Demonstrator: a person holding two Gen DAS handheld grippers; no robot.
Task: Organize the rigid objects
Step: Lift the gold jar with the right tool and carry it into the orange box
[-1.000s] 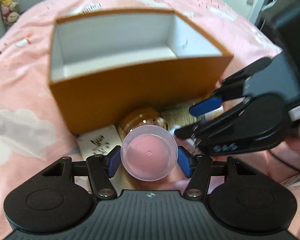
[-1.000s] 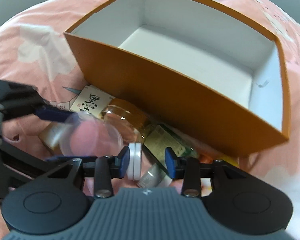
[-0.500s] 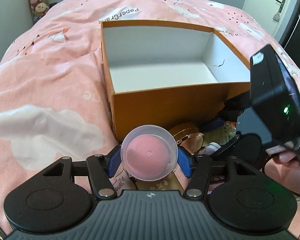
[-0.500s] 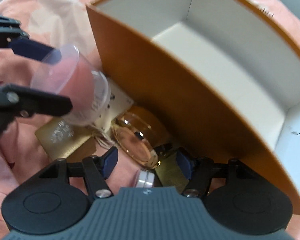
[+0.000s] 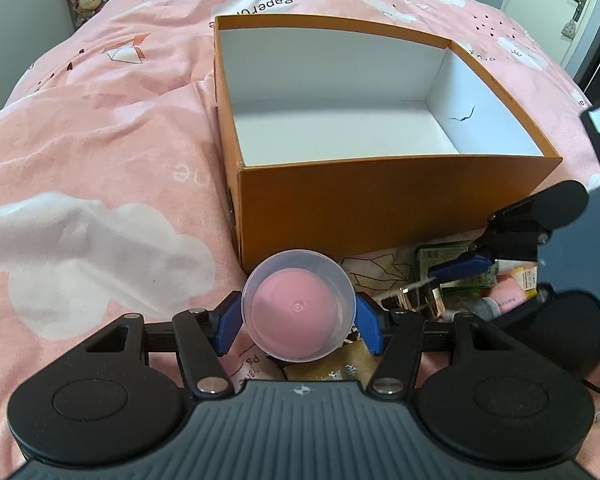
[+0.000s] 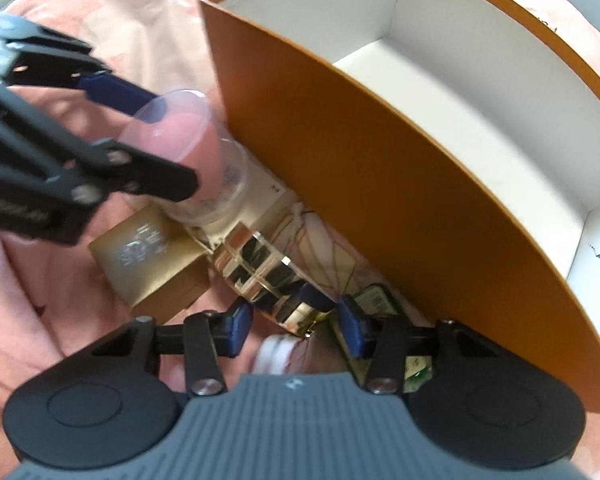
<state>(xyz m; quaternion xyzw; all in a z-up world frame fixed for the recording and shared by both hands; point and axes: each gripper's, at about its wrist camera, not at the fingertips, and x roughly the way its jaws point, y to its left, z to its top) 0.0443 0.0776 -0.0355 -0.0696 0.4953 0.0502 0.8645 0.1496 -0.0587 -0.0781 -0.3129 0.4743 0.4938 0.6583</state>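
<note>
My left gripper (image 5: pixel 298 322) is shut on a clear plastic jar with pink contents (image 5: pixel 298 316), held above the bed in front of the orange box (image 5: pixel 380 208). The jar also shows in the right wrist view (image 6: pixel 188 152), in the left gripper (image 6: pixel 156 140). The box is open, white inside and empty (image 6: pixel 480 92). My right gripper (image 6: pixel 296 320) is open, its fingers on either side of a shiny gold faceted bottle (image 6: pixel 260 272) lying by the box's near wall. The right gripper also shows in the left wrist view (image 5: pixel 460 268).
Small items lie in a pile on the pink bedcover (image 5: pixel 100 160) by the box: a gold carton (image 6: pixel 152 256), a white patterned carton (image 6: pixel 324 248), a green packet (image 6: pixel 376 300), a white round tin (image 6: pixel 276 354). A door (image 5: pixel 572 12) stands at far right.
My left gripper has lifted the jar up and back from the pile, so the box interior shows. My right gripper let go of the white tin, opened, and moved around the gold bottle.
</note>
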